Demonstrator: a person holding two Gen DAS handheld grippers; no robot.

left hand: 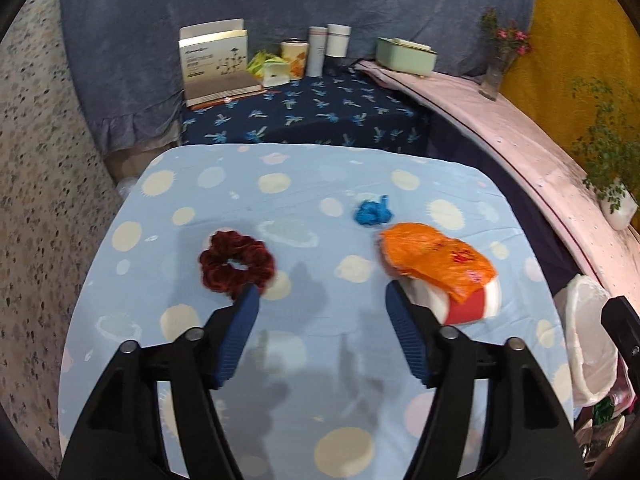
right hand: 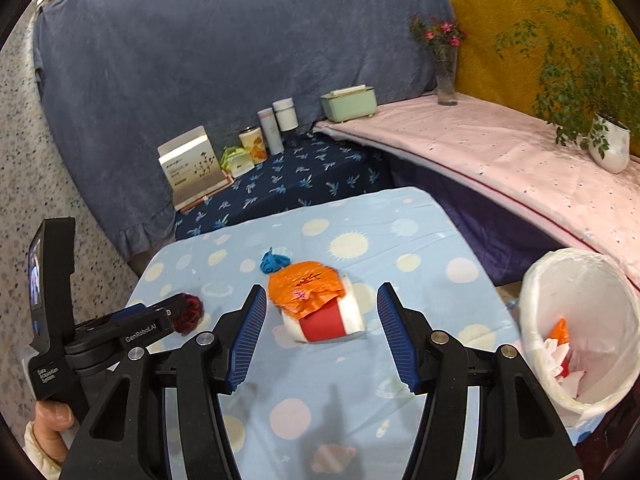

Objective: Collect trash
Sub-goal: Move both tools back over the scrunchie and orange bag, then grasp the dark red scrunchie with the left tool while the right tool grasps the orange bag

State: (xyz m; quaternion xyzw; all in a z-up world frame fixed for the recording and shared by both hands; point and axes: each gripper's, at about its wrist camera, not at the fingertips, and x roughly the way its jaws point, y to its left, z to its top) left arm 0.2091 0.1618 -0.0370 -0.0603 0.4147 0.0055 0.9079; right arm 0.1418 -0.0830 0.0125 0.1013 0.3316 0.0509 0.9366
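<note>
Two grippers hover over the bench (left hand: 192, 184), which wears a pale blue cloth dotted with suns and planets. The left gripper (left hand: 322, 300) has its blue ribbed jaws spread wide with nothing between them; its left fingertip sits in line with the near edge of a dark red scrunchie (left hand: 237, 265), though contact cannot be judged. The right gripper (right hand: 322, 304) is spread too, empty, pointing straight at the trash in the middle of the cloth.

And what trash is out there? A crumpled orange plastic bag (right hand: 306, 286) draped over a red-and-white paper cup (right hand: 326, 322) lying on its side, the two touching. Just behind them sits a small wad of blue plastic (right hand: 273, 262), near the bag but apart from it in the left wrist view. The cup lies just ahead of the right gripper's fingertips, framed by the gap — not between the pads.

Off the bench's right side stands a bin (right hand: 580, 332) lined with a white bag, holding white paper scraps and an orange piece. In the right wrist view the left gripper's body shows at the left, a hand (right hand: 50, 420) on its handle, its tip by the scrunchie.

Farther back — a box, tins and a green case on dark blue cloth.
</note>
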